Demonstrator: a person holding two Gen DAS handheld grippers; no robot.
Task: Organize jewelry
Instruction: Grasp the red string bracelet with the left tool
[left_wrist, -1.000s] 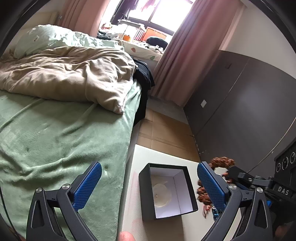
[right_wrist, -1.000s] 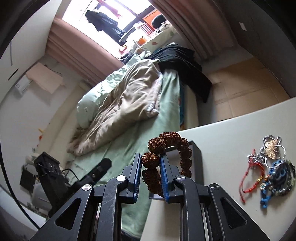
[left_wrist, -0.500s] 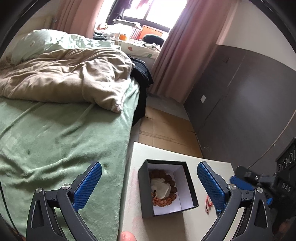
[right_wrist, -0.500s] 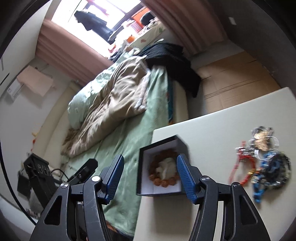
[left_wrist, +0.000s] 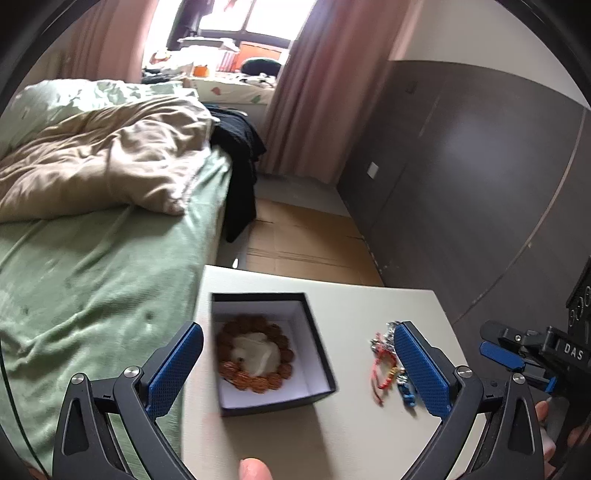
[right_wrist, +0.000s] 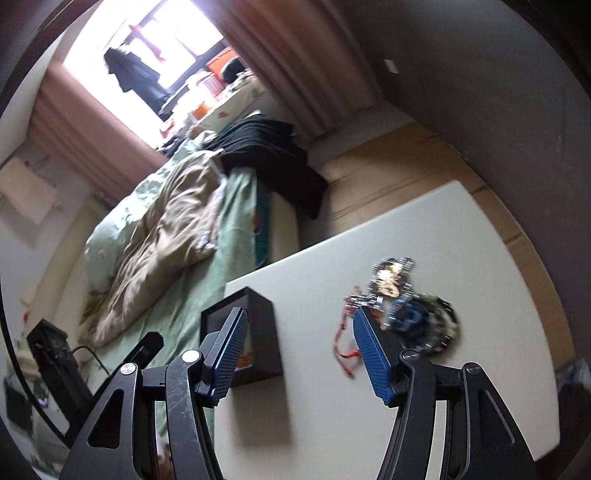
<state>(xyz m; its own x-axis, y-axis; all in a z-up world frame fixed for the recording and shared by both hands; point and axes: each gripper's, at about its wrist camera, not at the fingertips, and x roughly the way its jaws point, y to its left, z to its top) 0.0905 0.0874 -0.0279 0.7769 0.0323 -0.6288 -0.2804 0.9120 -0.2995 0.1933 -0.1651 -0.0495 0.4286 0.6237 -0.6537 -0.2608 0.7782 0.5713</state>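
A black box (left_wrist: 317, 354) with a white lining stands on the white table (left_wrist: 354, 435). A brown bead bracelet (left_wrist: 255, 378) lies inside it around a pale cushion. My left gripper (left_wrist: 295, 373) is open and empty, above and in front of the box. A pile of jewelry (left_wrist: 389, 363) with a red cord and blue pieces lies right of the box. In the right wrist view the box (right_wrist: 260, 332) is at the left and the jewelry pile (right_wrist: 410, 315) is at the right. My right gripper (right_wrist: 299, 354) is open and empty, between them above the table.
A bed with a green sheet (left_wrist: 92, 280) and a beige duvet (left_wrist: 103, 162) borders the table's left side. A dark wardrobe wall (left_wrist: 480, 184) stands to the right. Cardboard (left_wrist: 303, 243) covers the floor beyond the table's far edge.
My right gripper opened and dropped the bead bracelet into the box, then moved back and right toward the jewelry pile. My left gripper shifted so the pile came into view.
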